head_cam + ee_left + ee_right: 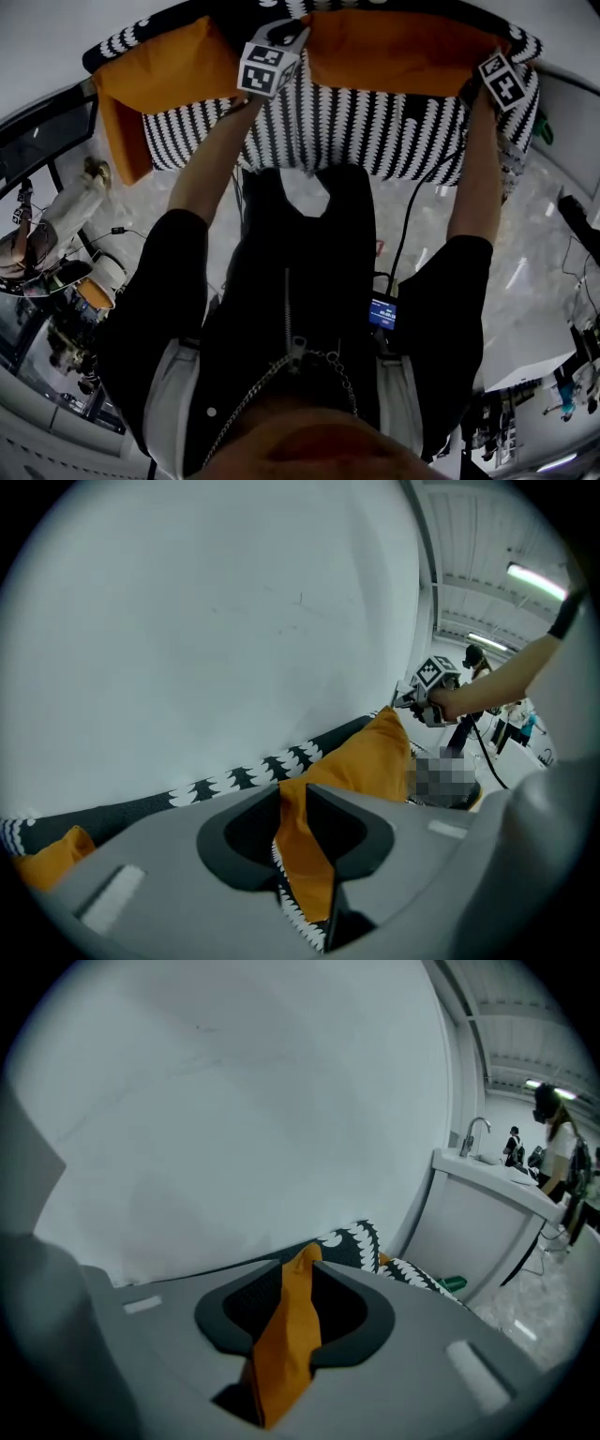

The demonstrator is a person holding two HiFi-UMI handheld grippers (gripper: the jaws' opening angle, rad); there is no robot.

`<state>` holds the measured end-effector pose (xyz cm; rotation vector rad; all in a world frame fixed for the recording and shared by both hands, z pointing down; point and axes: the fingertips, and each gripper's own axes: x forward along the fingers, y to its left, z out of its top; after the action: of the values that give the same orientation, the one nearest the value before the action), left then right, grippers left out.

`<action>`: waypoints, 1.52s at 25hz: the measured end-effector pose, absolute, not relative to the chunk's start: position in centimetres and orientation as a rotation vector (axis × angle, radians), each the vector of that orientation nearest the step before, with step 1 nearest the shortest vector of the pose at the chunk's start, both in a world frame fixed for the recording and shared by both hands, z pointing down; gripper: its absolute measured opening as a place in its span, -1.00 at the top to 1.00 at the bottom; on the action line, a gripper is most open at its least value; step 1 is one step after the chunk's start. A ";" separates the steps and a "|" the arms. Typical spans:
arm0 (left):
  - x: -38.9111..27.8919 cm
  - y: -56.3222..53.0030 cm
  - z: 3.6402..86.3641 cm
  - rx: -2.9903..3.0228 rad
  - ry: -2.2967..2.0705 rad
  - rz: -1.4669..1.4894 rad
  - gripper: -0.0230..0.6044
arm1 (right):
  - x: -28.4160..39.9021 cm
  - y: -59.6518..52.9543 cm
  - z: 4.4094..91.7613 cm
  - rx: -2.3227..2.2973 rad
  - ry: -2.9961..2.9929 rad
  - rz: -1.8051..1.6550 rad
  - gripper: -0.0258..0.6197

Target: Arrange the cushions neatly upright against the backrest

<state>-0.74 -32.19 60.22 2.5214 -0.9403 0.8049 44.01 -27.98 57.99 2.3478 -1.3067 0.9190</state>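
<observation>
Head view shows left orange cushion (155,75); right gripper view shows faucet (475,1134).

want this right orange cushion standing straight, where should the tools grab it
Its two upper corners, from the front, over the seat: the right orange cushion stands along the back, and its flat thin corners suit a pinch. The left tool and right tool hold them so.

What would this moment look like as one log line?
phase: cushion held against backrest | left gripper: shut on cushion's left top corner | right gripper: shut on right top corner | second cushion: at left
</observation>
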 end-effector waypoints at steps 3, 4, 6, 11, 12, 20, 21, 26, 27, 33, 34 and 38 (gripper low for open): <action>-0.6 -30.3 58.6 2.541 -0.953 0.776 0.65 | 41.9 -26.6 55.4 2.419 -1.412 0.886 0.75; -0.5 -29.3 58.2 2.546 -0.952 0.767 0.65 | 40.6 -25.7 55.0 2.425 -1.470 0.882 0.82; -0.6 -26.4 57.9 2.547 -0.954 0.749 0.68 | 37.1 -23.4 54.9 2.381 -1.604 0.868 0.91; -3.0 -21.3 55.2 2.584 -0.969 0.722 0.89 | 24.7 -18.2 55.4 2.105 -1.812 0.994 0.91; -3.7 -19.8 54.4 2.585 -0.973 0.718 0.89 | 22.0 -16.4 54.9 2.053 -1.847 0.994 0.91; -12.0 -5.7 49.9 2.487 -1.112 0.655 0.89 | 5.8 -0.1 50.3 1.853 -1.991 0.825 0.91; -13.2 -3.7 49.6 2.477 -1.119 0.643 0.89 | 4.0 2.0 49.7 1.835 -1.999 0.797 0.92; -20.2 5.7 47.3 2.469 -1.163 0.614 0.89 | -5.0 11.8 46.5 1.795 -2.047 0.707 0.92; -21.5 7.5 46.6 2.476 -1.163 0.603 0.89 | -6.8 13.7 45.7 1.787 -2.056 0.699 0.92; -27.0 16.9 43.1 2.473 -1.203 0.553 0.89 | -12.8 22.1 41.2 1.720 -2.088 0.647 0.92; -27.6 17.9 42.7 2.464 -1.224 0.542 0.89 | -13.3 22.9 40.7 1.703 -2.100 0.643 0.92; -29.2 21.0 42.6 2.415 -1.315 0.522 0.89 | -14.5 24.9 39.3 1.637 -2.151 0.618 0.92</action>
<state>-29.21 20.96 42.56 2.4146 -1.3152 0.5223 -14.51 24.88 39.32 1.6370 -2.1512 0.6184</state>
